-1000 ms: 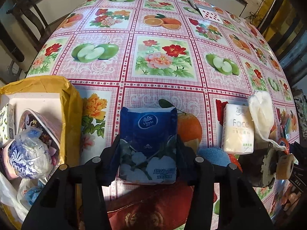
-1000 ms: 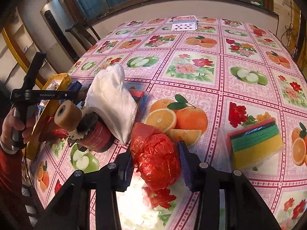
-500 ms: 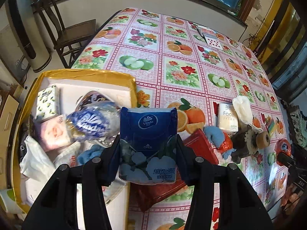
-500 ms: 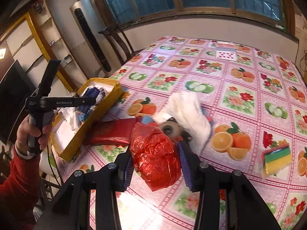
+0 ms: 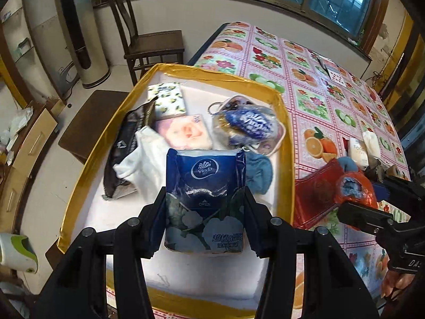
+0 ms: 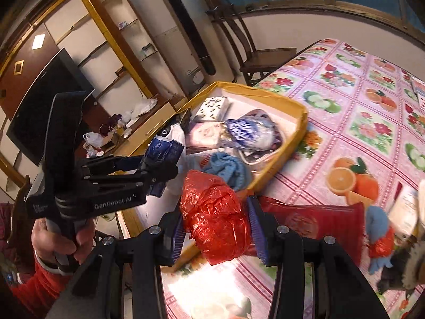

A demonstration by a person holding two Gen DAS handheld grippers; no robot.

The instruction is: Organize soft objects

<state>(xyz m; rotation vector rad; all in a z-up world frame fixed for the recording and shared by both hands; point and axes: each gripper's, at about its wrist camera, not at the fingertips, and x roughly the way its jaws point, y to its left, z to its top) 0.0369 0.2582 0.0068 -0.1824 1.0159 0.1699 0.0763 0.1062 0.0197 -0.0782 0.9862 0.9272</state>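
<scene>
We see the table in a fruit-print cloth, with the gold-rimmed box at its near-left edge. In the box: white cloth, blue wrapped roll, two tissue packs, blue rag. Left gripper is clamped on the tissue pack, hanging over the box's near part. Right gripper is clamped on the red bag, just beside the box's rim, over a red pouch on the table.

"Vinda", "OPEN" on blue tissue pack; "GenRobot.AI" on left gripper.
</scene>
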